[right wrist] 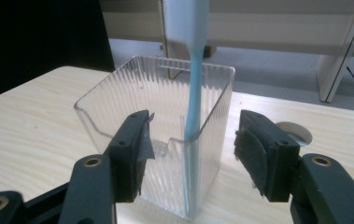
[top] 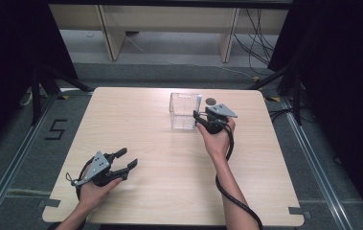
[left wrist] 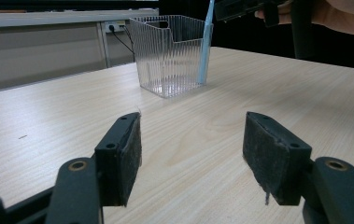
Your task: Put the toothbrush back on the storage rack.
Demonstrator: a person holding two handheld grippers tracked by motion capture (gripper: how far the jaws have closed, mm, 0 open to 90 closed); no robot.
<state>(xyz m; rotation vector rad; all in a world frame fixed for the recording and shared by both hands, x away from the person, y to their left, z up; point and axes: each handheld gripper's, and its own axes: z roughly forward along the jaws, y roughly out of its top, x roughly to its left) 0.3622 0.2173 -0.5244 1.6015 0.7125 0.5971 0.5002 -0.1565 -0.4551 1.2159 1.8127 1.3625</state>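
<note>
A light-blue toothbrush (right wrist: 194, 93) with a white head is standing upright in the near corner of a clear ribbed container (right wrist: 118, 100), toward twelve o'clock on the table (top: 169, 191). The right gripper (right wrist: 191, 154) is gaping wide around it, untouching; the left gripper (top: 124, 160) is sitting wide, empty, at seven o'clock.

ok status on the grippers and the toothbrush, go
Both hand-held grippers open: left idle on table, right at the clear container. Blue toothbrush stands in its corner, unheld. Nothing in the way.
</note>
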